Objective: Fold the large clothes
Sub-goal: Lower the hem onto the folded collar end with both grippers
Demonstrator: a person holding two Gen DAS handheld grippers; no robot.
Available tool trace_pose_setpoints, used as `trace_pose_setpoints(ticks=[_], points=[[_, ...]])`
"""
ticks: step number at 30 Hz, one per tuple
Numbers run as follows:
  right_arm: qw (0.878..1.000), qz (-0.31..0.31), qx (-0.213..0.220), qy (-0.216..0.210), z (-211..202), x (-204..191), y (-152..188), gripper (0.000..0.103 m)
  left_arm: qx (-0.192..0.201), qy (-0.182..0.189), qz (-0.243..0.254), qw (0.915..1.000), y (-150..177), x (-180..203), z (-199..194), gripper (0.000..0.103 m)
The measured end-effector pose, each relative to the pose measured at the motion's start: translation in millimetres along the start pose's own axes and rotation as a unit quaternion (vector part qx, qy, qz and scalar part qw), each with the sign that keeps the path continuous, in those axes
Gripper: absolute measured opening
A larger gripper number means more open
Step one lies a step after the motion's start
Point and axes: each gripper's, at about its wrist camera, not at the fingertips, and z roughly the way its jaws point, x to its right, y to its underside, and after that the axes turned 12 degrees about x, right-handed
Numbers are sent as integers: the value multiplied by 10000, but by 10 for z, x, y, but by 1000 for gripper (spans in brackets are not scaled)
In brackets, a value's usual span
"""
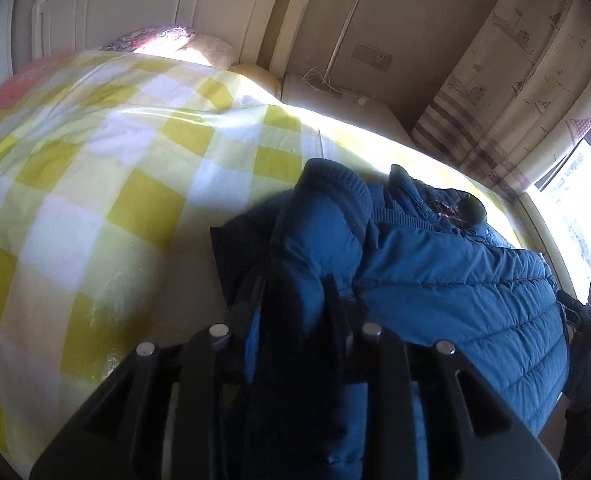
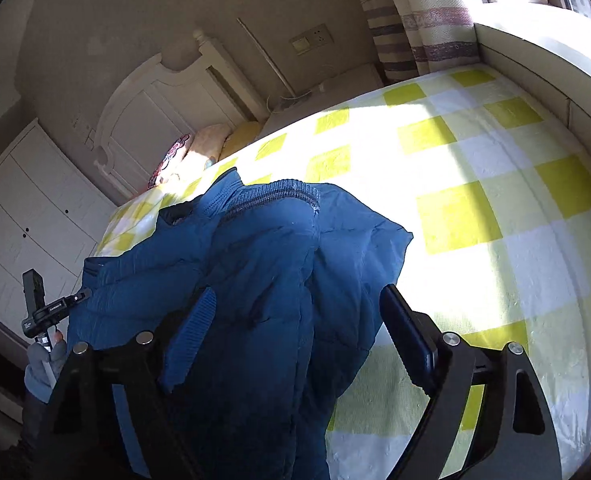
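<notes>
Jacket half-folded on the bed

My left gripper (image 1: 295, 292) pinches a fold of the blue puffer jacket (image 2: 263, 264); my right gripper (image 2: 299, 320) gapes around it, gripping nothing (sleeves look tucked in). A final fold remains, I judge, on the checked bedspread (image 2: 475, 184).

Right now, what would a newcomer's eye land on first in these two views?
The blue puffer jacket, bunched up on the bed's near edge. Under it the yellow-and-white checked sheet glares in sun from the window side. The left tool has jacket fabric between its fingers; the right tool stands wide open astride the jacket.
</notes>
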Motion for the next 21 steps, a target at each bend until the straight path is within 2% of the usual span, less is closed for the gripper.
trace_pose_setpoints(ticks=[3, 5, 6, 7, 8, 9, 11, 13, 15, 18, 21], points=[[9993, -338, 114, -112, 19, -188, -7, 73, -14, 72, -160, 9998, -53, -6, 57, 37], [9959, -893, 137, -35, -2, -387, 17, 48, -128, 94, -175, 9997, -56, 23, 149, 41], [9924, -1215, 183, 99, -35, -480, 47, 21, -191, 82, -147, 9997, -34, 45, 197, 35], [9877, -1519, 245, 284, -77, -576, 76, 13, -185, 70, -26, 9998, -3, 89, 210, 25], [9815, -1816, 368, 474, -148, -692, 103, 10, -141, 97, 110, 9998, 27, 165, 175, 12], [9754, -2055, 540, 584, -257, -826, 123, 8, 13, 52, 185, 9998, 36, 247, 66, 7], [9680, -2247, 983, 531, -556, -1082, 56, 7, 460, 164, 258, 9985, -42, 421, -287, 6], [9617, -2340, 1360, 437, -820, -1326, -148, 6, 938, 331, 398, 9942, -285, 624, -670, 6], [9567, -2393, 1588, 470, -924, -1514, -443, 6, 1301, 277, 540, 9896, -603, 807, -900, 6], [9557, -2221, 1747, 827, -797, -1576, -869, 6, 1497, -263, 679, 9861, -998, 966, -825, 7], [9685, -1777, 1382, 1068, -326, -1318, -1000, 6, 1062, -593, 517, 9912, -1054, 864, -308, 7]])
